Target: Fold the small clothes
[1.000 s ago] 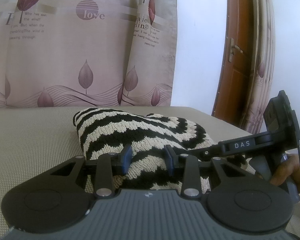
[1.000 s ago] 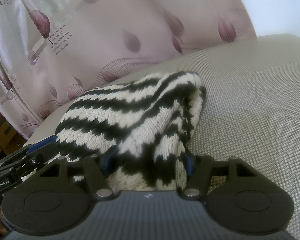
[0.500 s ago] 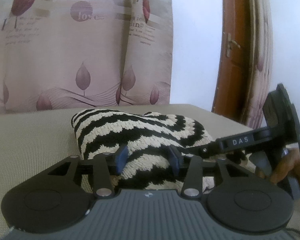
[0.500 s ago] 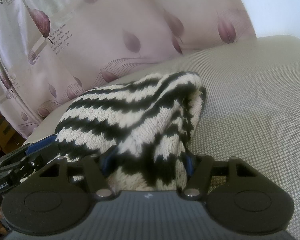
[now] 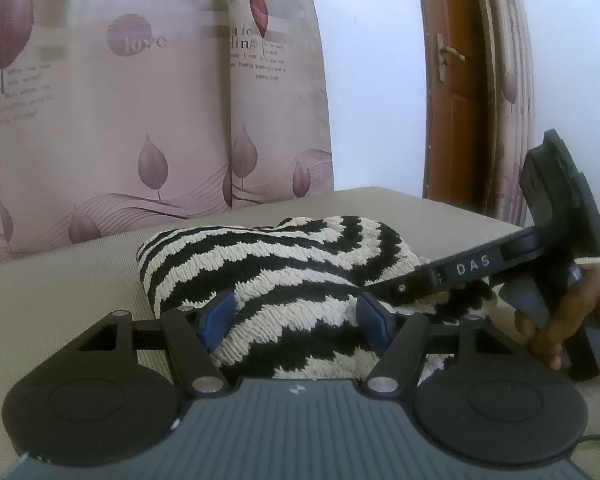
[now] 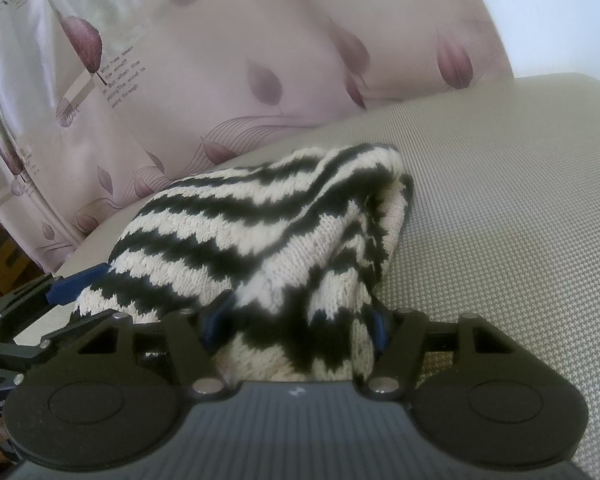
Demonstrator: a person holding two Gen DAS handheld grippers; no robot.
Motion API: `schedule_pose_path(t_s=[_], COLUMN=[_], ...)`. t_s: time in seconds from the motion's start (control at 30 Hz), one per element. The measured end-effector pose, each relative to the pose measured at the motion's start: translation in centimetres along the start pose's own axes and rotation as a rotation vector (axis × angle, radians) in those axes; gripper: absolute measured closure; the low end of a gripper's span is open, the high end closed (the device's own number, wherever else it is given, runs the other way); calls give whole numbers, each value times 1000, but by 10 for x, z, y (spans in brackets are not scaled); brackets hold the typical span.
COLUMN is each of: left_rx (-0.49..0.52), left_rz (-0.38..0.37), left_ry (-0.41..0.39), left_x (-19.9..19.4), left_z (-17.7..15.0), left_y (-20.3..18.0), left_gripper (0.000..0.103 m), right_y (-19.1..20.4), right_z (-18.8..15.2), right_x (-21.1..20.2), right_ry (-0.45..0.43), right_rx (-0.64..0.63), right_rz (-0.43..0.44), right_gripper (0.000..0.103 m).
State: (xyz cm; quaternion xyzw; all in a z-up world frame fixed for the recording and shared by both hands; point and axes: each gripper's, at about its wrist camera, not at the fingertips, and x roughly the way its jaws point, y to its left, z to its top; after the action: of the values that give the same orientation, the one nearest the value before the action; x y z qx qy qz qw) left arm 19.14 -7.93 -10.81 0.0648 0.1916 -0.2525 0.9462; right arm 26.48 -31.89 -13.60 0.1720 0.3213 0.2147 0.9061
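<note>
A black-and-cream zigzag knit garment [image 5: 280,256] lies bunched in a mound on the beige woven surface [image 6: 500,200]. My left gripper [image 5: 295,318] is at its near edge. Its jaws are opening, and the knit sits loosely between the blue pads. My right gripper [image 6: 298,322] stands open at the other side of the same knit garment [image 6: 260,220], with fabric filling the gap between its pads. One of the right gripper's fingers [image 5: 440,280] lies across the top of the mound. A blue pad on one of the left gripper's fingers [image 6: 76,286] rests against the knit's left edge.
A pink curtain with leaf prints [image 5: 140,100] hangs close behind the surface. A brown wooden door [image 5: 456,80] stands at the back right. A person's hand [image 5: 572,304] holds the right gripper's handle. Bare beige surface stretches right of the mound [image 6: 520,280].
The left gripper's pads have spread apart from a narrow pinch on the knit, and the view has rolled slightly. The right gripper and the mound have stayed where they were.
</note>
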Motion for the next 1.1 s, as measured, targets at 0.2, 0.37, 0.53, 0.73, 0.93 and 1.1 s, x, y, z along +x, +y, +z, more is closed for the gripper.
schedule_pose_path(t_s=[0.2, 0.37, 0.53, 0.73, 0.93, 1.1], left_rx=[-24, -29, -14, 19, 47, 54], left_rz=[19, 52, 89, 110, 125, 136], left_ry=[27, 34, 26, 29, 35, 37], left_x=[-2, -7, -10, -8, -3, -1], left_z=[12, 21, 29, 34, 39, 41], left_y=[5, 10, 13, 13, 12, 13], left_gripper=[31, 25, 19, 16, 15, 13], right_y=[0, 1, 2, 2, 2, 2], right_z=[0, 0, -1, 0, -1, -1], right_x=[0, -1, -1, -1, -1, -1], right_ry=[-2, -3, -4, -6, -6, -8], right_rx=[-4, -5, -6, -8, -8, -10], right_rz=[-1, -2, -2, -3, -3, -3], right_gripper=[38, 38, 38, 37, 37, 37])
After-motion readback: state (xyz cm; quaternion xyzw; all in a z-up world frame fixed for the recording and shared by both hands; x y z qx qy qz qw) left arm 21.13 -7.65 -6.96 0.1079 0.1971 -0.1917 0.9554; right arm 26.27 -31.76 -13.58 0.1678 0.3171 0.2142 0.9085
